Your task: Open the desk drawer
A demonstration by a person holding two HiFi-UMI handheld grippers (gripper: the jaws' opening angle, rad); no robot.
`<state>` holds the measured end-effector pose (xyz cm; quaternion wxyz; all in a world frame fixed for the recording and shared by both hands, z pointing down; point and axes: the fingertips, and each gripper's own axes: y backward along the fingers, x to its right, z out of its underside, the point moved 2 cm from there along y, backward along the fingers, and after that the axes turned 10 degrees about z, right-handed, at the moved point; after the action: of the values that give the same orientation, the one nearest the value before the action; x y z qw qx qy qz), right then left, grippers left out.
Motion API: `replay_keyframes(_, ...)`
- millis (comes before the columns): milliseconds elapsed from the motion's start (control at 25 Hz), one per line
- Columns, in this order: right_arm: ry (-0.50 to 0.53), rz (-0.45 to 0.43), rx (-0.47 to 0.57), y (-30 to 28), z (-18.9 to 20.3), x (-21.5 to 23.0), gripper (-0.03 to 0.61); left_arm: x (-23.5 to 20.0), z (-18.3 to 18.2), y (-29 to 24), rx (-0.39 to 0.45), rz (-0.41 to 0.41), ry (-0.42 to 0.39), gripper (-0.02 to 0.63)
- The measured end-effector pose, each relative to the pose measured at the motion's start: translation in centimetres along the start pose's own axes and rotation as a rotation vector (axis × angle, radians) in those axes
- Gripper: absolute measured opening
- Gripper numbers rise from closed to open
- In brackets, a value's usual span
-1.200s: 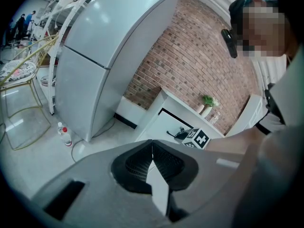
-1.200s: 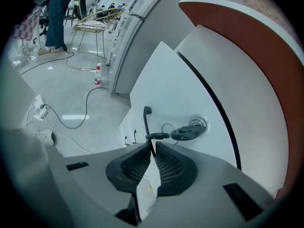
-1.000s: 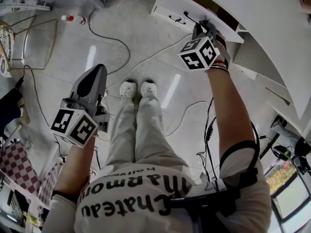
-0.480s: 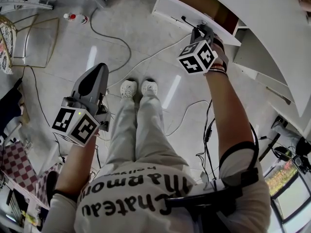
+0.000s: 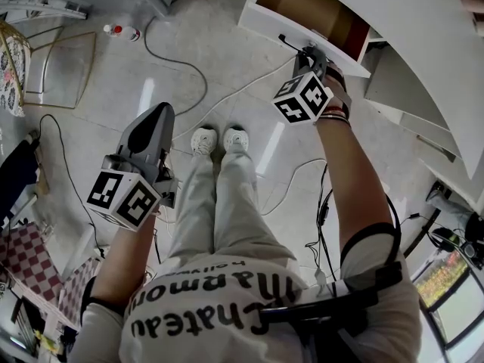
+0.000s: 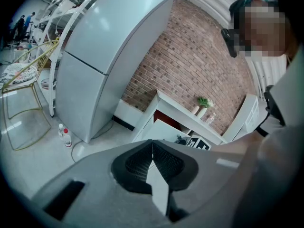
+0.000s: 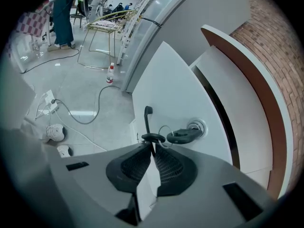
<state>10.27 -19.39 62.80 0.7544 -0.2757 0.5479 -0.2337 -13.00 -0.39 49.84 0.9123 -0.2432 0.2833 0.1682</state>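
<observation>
Drawer (image 5: 306, 10) first, from the head view: where is it?
— Top right, under the worktop (image 5: 423, 44), drawn out far enough for its brown inside to show. A second ago there was only a thin slit, and half a second ago roughly half this much. So it is sliding out steadily.

What is pulling it?
— The right gripper (image 5: 306, 51), up at the handle (image 5: 291, 44) on the front. Its cube (image 5: 302, 97) covers the jaws here, so from this view the hold is only likely. The left gripper (image 5: 155, 118) hangs low over the floor (image 5: 227, 74), well apart from the worktop.

And the left gripper view?
— Jaws pressed together with nothing between them. It is idle, pointed towards the open drawer from a distance.

The right gripper view?
— That settles it. The jaws are clamped on the thin black handle, with a key (image 7: 183, 136) sitting in its lock just beside them.

Meaning for the task?
— I'd judge the opening well under way. What's left seems to be a straight pull back, with care that the key ring doesn't catch the jaws.
</observation>
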Motion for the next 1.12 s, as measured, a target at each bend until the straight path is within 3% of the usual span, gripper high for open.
replay_keyframes(920, 0.013, -0.018, 0.001, 3.4, 1.0, -3.8, 0.035, 0.4, 0.2, 2.2, 0.027, -0.004, 0.003, 0.017)
replay_keyframes(1120, 0.058, -0.038, 0.012, 4.4, 1.3, -5.8, 0.031, 0.1, 0.4, 2.6, 0.033, -0.013, 0.014, 0.017)
